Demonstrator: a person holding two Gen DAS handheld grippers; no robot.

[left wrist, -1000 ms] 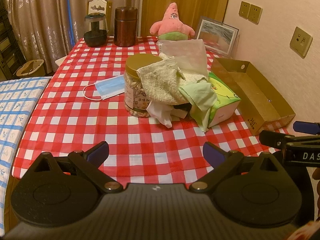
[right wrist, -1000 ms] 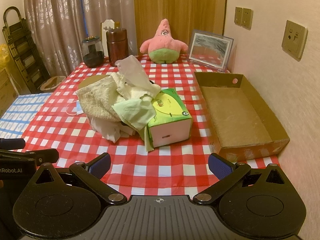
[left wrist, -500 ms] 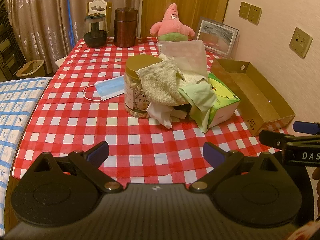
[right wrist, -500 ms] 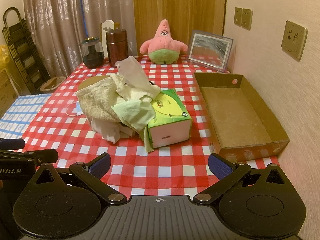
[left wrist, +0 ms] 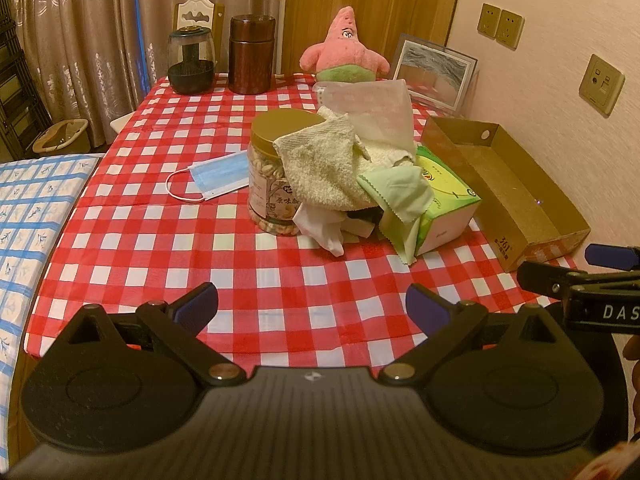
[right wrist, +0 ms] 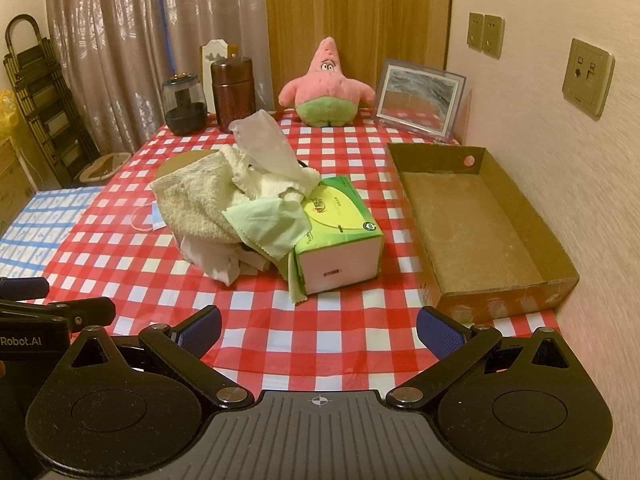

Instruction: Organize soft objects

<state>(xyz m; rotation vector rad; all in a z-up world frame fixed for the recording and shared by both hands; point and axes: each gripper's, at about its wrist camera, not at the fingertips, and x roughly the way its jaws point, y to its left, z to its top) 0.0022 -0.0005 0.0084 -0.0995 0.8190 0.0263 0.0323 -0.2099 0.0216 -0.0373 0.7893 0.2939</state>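
A: How are the two grippers held?

B: Both are level at the near edge of the tabletop [right wrist: 320,344], side by side and pointing across it. The left gripper [left wrist: 312,304] has its jaws spread wide with nothing between them; the right gripper [right wrist: 318,326] is the same, wide and empty.

A: And the soft things?

B: Heaped mid-table. A cream terry towel [right wrist: 196,200], nubbly and thick, drapes over a clear plastic jar [left wrist: 268,184] with a gold lid. Against it lie a thin pale green cloth [right wrist: 268,226] with zigzag-cut edges, a crumpled white tissue [left wrist: 320,228] and a filmy translucent bag [right wrist: 260,140] sticking up. The green cloth hangs over the corner of a glossy green tissue box [right wrist: 340,232].

A: Anything else soft?

B: A flat blue face mask [left wrist: 216,174] with a white ear loop, left of the jar, and a fuzzy pink star plush [right wrist: 326,88] sitting upright at the far edge.

A: Where is the heap from the jaws?

B: Ahead of both, well apart, untouched. An open, rough cardboard tray [right wrist: 480,220] lies right of the tissue box, along the wall.
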